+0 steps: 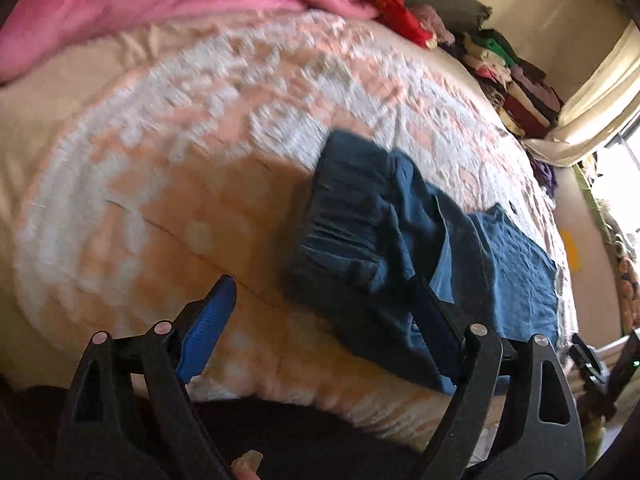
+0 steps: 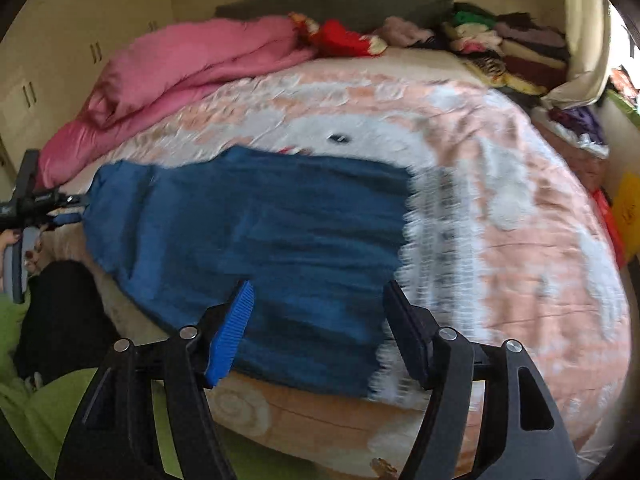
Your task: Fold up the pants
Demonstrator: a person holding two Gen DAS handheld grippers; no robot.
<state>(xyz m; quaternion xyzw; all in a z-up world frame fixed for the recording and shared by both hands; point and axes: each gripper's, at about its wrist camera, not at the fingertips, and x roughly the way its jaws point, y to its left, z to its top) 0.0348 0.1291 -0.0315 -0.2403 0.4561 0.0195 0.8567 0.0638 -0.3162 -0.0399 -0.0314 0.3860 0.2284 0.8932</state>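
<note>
Lying flat near the bed's point(image 2: 540, 216) near edge, the blue pants point(image 2: 256, 232) look part-folded; left gripper point(image 1: 320, 320) and right gripper point(image 2: 318, 328) both stand wide, holding nothing — likely between folds; next move calls for regripping an edge.

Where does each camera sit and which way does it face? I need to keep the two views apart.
Left wrist: on the left gripper, looking down over the bed at the blue pants; open fingers show.
Right wrist: on the right gripper, over the pants' near edge, facing the pink blanket; open fingers, hand at left.
Shared: pants, bed, blanket, clothes pile.
</note>
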